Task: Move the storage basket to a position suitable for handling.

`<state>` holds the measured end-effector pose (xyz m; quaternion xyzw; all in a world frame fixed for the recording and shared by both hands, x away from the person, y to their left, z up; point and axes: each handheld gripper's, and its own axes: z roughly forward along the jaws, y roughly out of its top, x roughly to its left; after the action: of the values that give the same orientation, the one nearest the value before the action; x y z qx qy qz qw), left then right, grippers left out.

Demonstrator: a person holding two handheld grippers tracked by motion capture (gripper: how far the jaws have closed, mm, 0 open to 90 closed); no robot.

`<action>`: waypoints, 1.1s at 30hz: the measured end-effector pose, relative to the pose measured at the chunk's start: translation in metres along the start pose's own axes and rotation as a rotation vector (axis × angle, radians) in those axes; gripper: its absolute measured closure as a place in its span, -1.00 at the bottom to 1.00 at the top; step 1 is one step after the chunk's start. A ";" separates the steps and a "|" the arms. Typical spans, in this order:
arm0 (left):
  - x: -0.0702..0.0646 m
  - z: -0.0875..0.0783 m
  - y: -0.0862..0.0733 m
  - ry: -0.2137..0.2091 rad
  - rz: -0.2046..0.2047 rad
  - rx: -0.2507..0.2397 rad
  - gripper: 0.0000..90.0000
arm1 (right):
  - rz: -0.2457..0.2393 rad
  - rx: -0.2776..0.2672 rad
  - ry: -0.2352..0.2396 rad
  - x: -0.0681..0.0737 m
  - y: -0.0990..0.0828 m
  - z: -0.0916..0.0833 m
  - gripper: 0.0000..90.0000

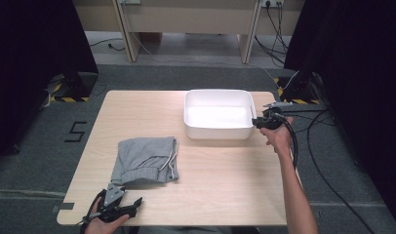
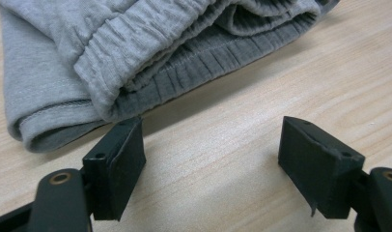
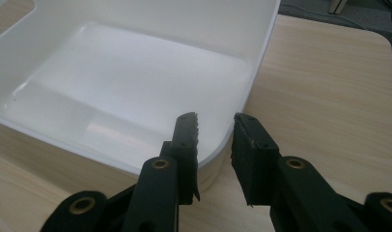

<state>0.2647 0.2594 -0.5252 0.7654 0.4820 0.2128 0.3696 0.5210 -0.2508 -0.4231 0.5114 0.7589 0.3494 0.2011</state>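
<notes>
High view: we see a pale wooden table (image 1: pixel 210 195) on grey floor, dark curtains at both sides and cables at the right of the frame. Folded grey shorts (image 1: pixel 145 161) lie left of centre; an empty white tub (image 1: pixel 219 115) stands above centre. The left gripper (image 1: pixel 125 202), at the lower left, rests just below the shorts with its jaws spread and nothing between them. The right gripper (image 1: pixel 257 123), at the right of centre, is at the tub's right wall.

Left gripper view: the wood grain runs across the frame; the shorts (image 2: pixel 136 53) fill the upper left, their ribbed waistband folded over at the near edge. The left gripper (image 2: pixel 211 150) stands wide open on bare table, one jaw just short of the cloth.

Right gripper view: the tub (image 3: pixel 252 72) occupies the upper left, the table the right. The right gripper (image 3: pixel 216 140) straddles the tub's corner rim, one jaw inside and one outside, narrowly parted; we cannot tell whether the pads press the wall.

We judge the shorts soft, light and limp, best pinched at the thick waistband fold; the tub is stiff, light and smooth, so it is best gripped at the rim.
</notes>
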 end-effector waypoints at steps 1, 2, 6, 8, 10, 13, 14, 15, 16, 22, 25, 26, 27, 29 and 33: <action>0.000 0.000 0.000 0.000 0.000 0.000 -0.48 | -0.009 -0.002 0.001 -0.001 -0.001 -0.002 0.60; 0.000 0.000 0.000 0.001 -0.001 0.000 -0.48 | -0.011 -0.002 0.003 -0.001 -0.002 -0.003 0.61; 0.000 0.000 0.000 0.001 -0.001 0.000 -0.48 | -0.016 -0.009 0.005 -0.001 -0.007 -0.009 0.61; 0.000 0.000 0.000 0.001 -0.001 0.000 -0.48 | -0.018 -0.015 0.003 -0.001 -0.010 -0.011 0.61; 0.000 0.000 0.000 0.001 0.001 0.001 -0.48 | -0.019 -0.015 0.000 -0.002 -0.012 -0.013 0.61; 0.000 0.000 0.000 0.001 0.001 0.001 -0.48 | 0.001 -0.018 -0.002 -0.002 -0.014 -0.015 0.61; 0.000 0.000 0.000 0.001 -0.001 0.000 -0.48 | 0.004 -0.018 -0.003 -0.002 -0.014 -0.015 0.60; 0.000 0.000 0.000 0.001 -0.001 0.000 -0.48 | 0.009 -0.017 -0.007 -0.001 -0.013 -0.014 0.59; 0.000 0.000 0.000 0.001 -0.001 0.000 -0.48 | 0.007 -0.014 -0.013 -0.001 -0.013 -0.013 0.58; 0.000 0.000 0.000 0.000 0.002 0.001 -0.48 | 0.021 0.004 -0.054 0.001 -0.010 -0.003 0.53; 0.000 0.000 0.000 0.000 0.002 0.000 -0.48 | 0.033 0.008 -0.050 -0.001 -0.010 0.001 0.53; 0.000 0.000 0.000 0.000 0.001 0.000 -0.48 | 0.033 0.006 -0.052 -0.001 -0.010 0.001 0.53; 0.000 0.000 0.000 -0.001 0.001 -0.001 -0.48 | 0.027 0.008 -0.055 0.000 -0.010 0.001 0.53; 0.000 0.000 0.000 -0.001 0.001 -0.001 -0.48 | 0.005 0.012 -0.061 0.000 -0.011 0.000 0.52; 0.000 0.000 0.000 -0.001 0.002 0.000 -0.48 | -0.007 0.015 -0.055 0.000 -0.016 -0.006 0.52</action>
<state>0.2643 0.2597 -0.5252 0.7661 0.4810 0.2126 0.3695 0.5071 -0.2562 -0.4307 0.5195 0.7575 0.3290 0.2193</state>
